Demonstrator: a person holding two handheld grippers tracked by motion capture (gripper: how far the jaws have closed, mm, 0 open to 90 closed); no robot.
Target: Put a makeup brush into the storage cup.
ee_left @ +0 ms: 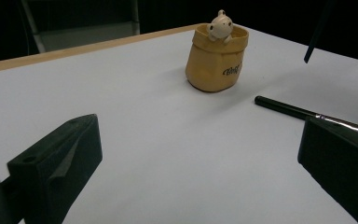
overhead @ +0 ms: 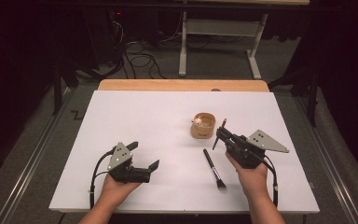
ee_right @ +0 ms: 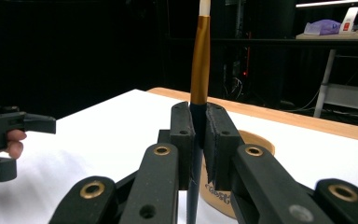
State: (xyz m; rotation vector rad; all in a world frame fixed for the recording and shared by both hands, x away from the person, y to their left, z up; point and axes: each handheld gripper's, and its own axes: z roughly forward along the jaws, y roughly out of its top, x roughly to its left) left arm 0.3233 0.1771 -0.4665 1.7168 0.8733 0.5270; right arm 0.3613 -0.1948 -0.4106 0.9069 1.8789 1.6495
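We are noting a slim pen-like stick (ee_right: 200, 70), dark below and gold above, clamped upright in the fully closed right tool (ee_right: 199, 140), just near the tan cup (overhead: 203, 126). The left tool (overhead: 145, 156) is standing wide open and empty at near left. A makeup brush (overhead: 213, 168) is lying on the white surface (overhead: 135, 116). We are advising a vertical, centred lowering into the cup.
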